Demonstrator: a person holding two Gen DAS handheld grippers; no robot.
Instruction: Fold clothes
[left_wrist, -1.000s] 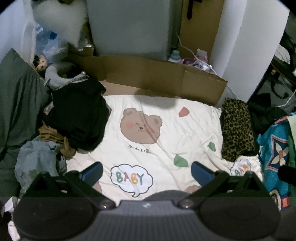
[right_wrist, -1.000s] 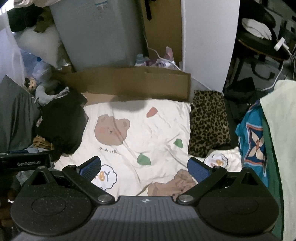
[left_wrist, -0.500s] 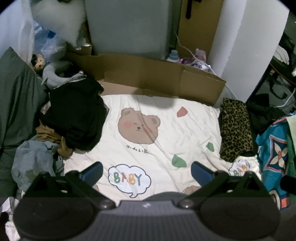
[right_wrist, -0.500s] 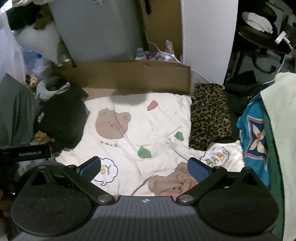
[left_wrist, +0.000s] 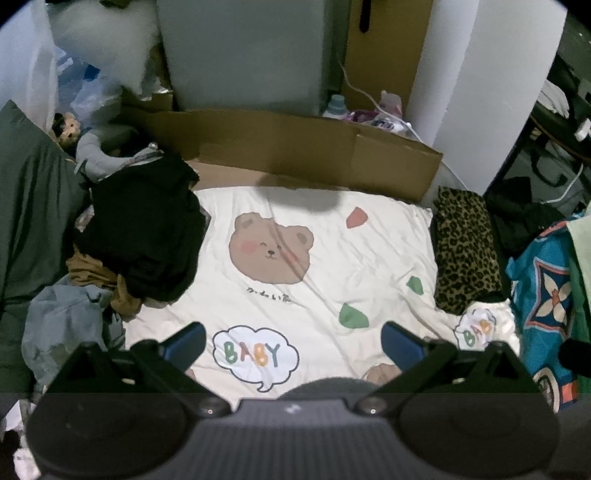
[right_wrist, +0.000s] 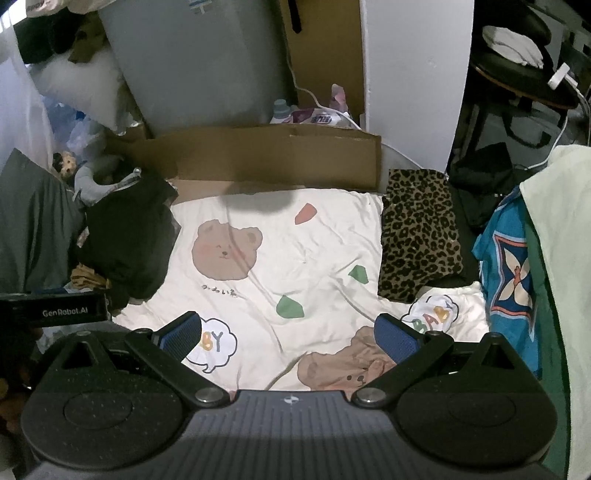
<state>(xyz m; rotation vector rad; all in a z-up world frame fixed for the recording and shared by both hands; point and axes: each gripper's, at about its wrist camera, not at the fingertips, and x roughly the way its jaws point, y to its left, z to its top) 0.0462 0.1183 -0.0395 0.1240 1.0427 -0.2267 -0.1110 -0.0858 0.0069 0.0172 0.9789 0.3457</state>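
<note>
Hovering over the sheet (left_wrist: 332, 258), the left gripper (left_wrist: 293, 341) and right gripper (right_wrist: 288, 334) both have jaws spread wide, holding nothing. The clothes pile (left_wrist: 144, 229) (black on top) lies ahead-left of both; a leopard cloth (right_wrist: 417, 232) ahead-right.

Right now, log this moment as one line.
left hand-held gripper: open, empty | right hand-held gripper: open, empty | bear-print blanket: spread flat | black clothes pile: unfolded, at left edge
</note>
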